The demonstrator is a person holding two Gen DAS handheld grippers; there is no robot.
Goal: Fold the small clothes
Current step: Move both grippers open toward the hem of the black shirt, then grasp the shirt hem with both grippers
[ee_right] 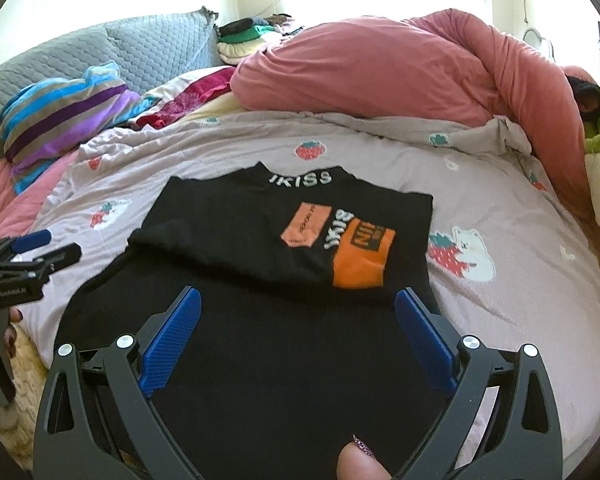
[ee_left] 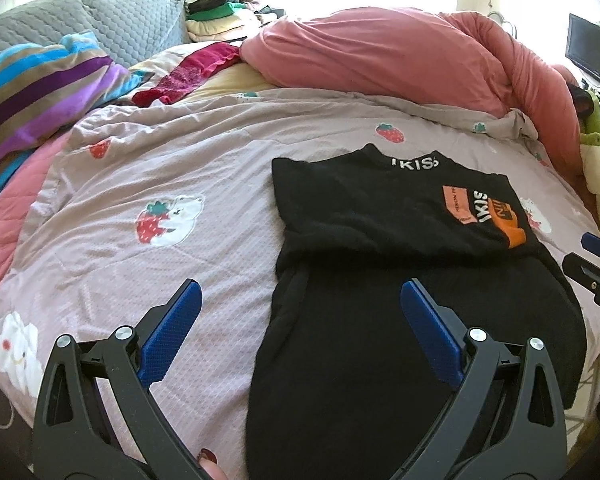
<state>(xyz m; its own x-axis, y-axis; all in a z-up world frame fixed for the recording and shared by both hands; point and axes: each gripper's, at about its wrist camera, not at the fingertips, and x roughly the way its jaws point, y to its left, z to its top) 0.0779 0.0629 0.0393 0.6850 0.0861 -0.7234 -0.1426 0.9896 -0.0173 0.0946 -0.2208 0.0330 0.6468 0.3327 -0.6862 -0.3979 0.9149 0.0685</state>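
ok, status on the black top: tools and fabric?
Left tool open, holding nothing. Right tool open over the hem end, holding nothing. Black top flat on the strawberry quilt, sides tucked in. Nothing blocking.

The left gripper (ee_left: 300, 292) is a black plastic frame of two forked arms with triangular cut-outs, silver round screw heads at the pivots, and long blue fingers (ee_left: 171, 332) with a fine dotted texture. The right gripper (ee_right: 298, 298) is built the same, with matching blue fingers (ee_right: 172, 344). A thumb with glittery purple-painted nail (ee_right: 362, 460) shows at its base; another dark red nail (ee_left: 207, 458) shows under the left one.
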